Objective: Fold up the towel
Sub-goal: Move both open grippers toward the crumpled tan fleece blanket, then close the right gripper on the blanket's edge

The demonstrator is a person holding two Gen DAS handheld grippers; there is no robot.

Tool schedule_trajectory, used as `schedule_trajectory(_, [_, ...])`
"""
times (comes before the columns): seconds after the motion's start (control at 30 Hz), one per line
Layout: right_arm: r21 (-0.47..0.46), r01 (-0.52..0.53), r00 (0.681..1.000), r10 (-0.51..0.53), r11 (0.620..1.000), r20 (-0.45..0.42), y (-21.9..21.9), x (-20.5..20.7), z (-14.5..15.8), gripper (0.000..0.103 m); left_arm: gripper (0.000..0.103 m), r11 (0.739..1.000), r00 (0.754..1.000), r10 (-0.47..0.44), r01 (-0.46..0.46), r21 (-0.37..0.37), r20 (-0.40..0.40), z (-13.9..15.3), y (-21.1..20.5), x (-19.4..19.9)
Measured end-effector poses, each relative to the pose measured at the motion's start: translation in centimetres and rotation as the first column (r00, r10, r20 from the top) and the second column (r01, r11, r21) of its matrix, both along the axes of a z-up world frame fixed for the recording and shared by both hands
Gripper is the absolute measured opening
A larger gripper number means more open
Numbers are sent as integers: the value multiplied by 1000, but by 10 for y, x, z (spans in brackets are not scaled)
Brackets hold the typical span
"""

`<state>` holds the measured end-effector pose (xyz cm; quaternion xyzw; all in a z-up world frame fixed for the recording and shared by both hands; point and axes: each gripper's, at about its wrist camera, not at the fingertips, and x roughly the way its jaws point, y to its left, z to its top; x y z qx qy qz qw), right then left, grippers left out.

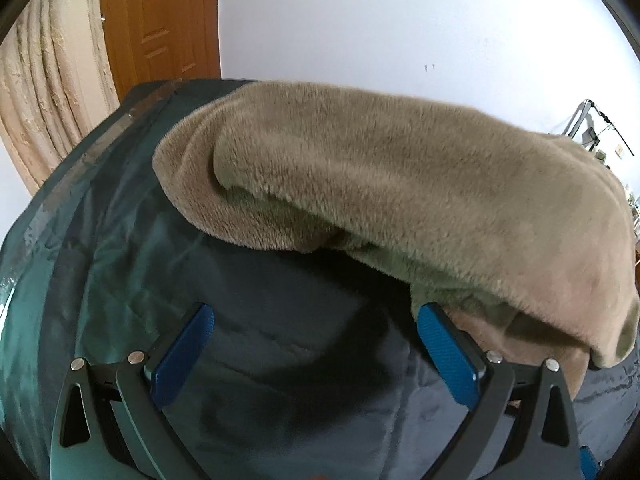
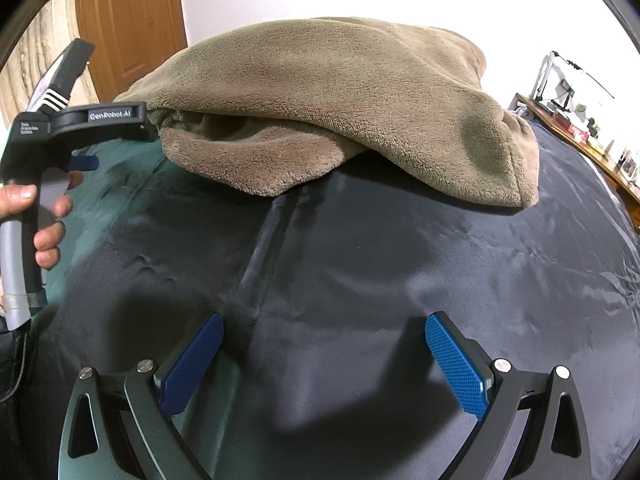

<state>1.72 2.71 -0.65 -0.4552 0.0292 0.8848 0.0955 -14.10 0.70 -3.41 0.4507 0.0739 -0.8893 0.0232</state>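
One taupe plush towel (image 1: 400, 184) is lying folded over in loose layers on a dark satin bedspread (image 2: 360, 280), its upper layer draping over a lower one that is poking out at the near edge. In the right wrist view the towel (image 2: 340, 112) is sitting toward the far side of the bed, well ahead of the right gripper (image 2: 324, 360), whose blue-padded fingers (image 2: 460, 368) are standing wide apart over bare fabric, holding nothing. The left gripper (image 1: 316, 352) is hovering much closer: its fingers are also spread wide and empty, with the right-hand blue pad (image 1: 448, 352) sitting just beside the towel's near edge; whether it is touching the plush cannot be told. Seen from the right wrist camera, the left gripper (image 2: 148, 128) is coming in from the left with its tip at the towel's left end, and a person's hand (image 2: 44, 216) is gripping its grey handle. Behind the bed a brown wooden door (image 1: 160, 20) and a white wall (image 1: 400, 20) are showing, with a cluttered wooden shelf (image 2: 580, 132) running along the right.
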Motion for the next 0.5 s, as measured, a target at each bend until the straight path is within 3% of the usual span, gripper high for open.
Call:
schedule_trajectory(0.2, [-29, -22, 1000, 23, 999, 21, 15, -5, 10, 103, 102, 999, 1000, 17, -17, -30, -2, -10, -7, -3])
schedule_trajectory(0.33, [6, 11, 996, -10, 1000, -88, 33, -11, 54, 103, 102, 996, 1000, 24, -25, -87, -5, -8, 9, 5])
schedule_trajectory(0.5, [142, -10, 978, 39, 990, -207, 42, -51, 108, 103, 102, 994, 1000, 25, -25, -102, -4, -8, 11, 6])
